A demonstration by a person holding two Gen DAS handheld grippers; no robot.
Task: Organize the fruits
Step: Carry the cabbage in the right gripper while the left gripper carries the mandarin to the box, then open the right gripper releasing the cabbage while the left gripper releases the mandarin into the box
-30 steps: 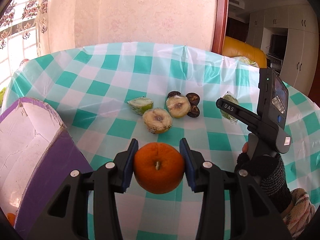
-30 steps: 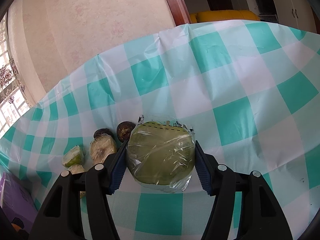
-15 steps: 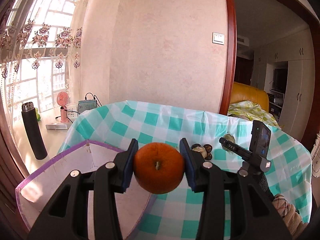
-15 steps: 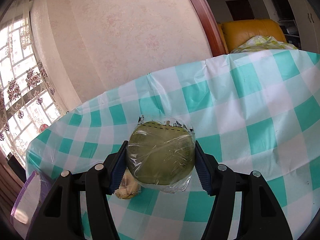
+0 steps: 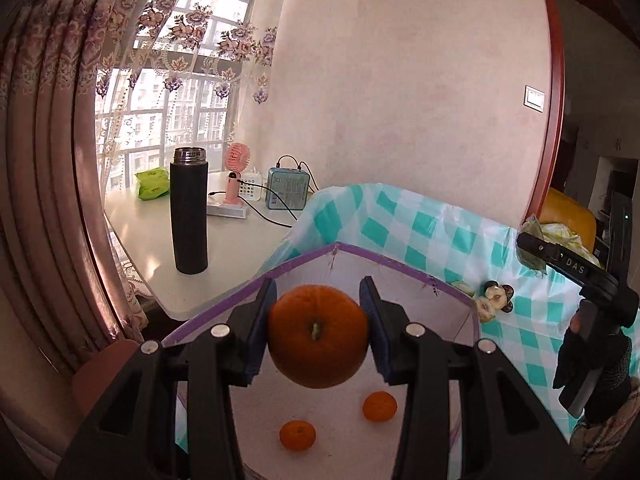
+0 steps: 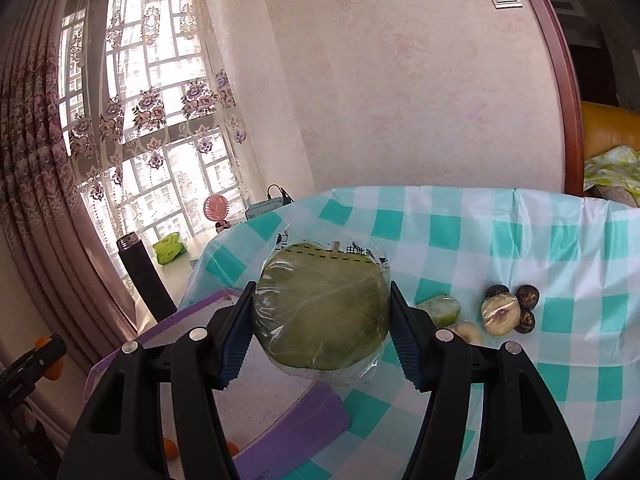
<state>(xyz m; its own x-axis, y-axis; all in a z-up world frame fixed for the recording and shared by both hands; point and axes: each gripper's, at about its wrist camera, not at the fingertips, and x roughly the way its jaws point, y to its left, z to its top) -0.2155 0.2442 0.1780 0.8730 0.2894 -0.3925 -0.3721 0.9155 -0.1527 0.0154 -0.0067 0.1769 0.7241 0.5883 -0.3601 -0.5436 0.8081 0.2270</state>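
My left gripper [image 5: 318,334] is shut on a large orange [image 5: 318,336] and holds it above the open purple-edged white box [image 5: 400,276]. Two small oranges [image 5: 379,407] lie on the box floor. My right gripper [image 6: 322,320] is shut on a plastic-wrapped green fruit [image 6: 322,318], held over the box's near corner [image 6: 296,424]. The right gripper also shows in the left wrist view [image 5: 560,264]. On the teal checked tablecloth [image 6: 560,240] lie wrapped cut fruit pieces [image 6: 500,314], a green wedge [image 6: 438,308] and dark round fruits [image 6: 527,296].
A side table [image 5: 136,232] beyond the box holds a black flask [image 5: 189,212], a pink fan [image 5: 236,178], a blue device [image 5: 288,190] with cables and a green pack [image 5: 152,184]. Curtains and a window stand behind. A yellow sofa [image 6: 608,128] is at the far right.
Both grippers swung left from the table toward the box, still holding their fruits. The left gripper now hangs over the box's inside; the right has risen and neared the box's corner.
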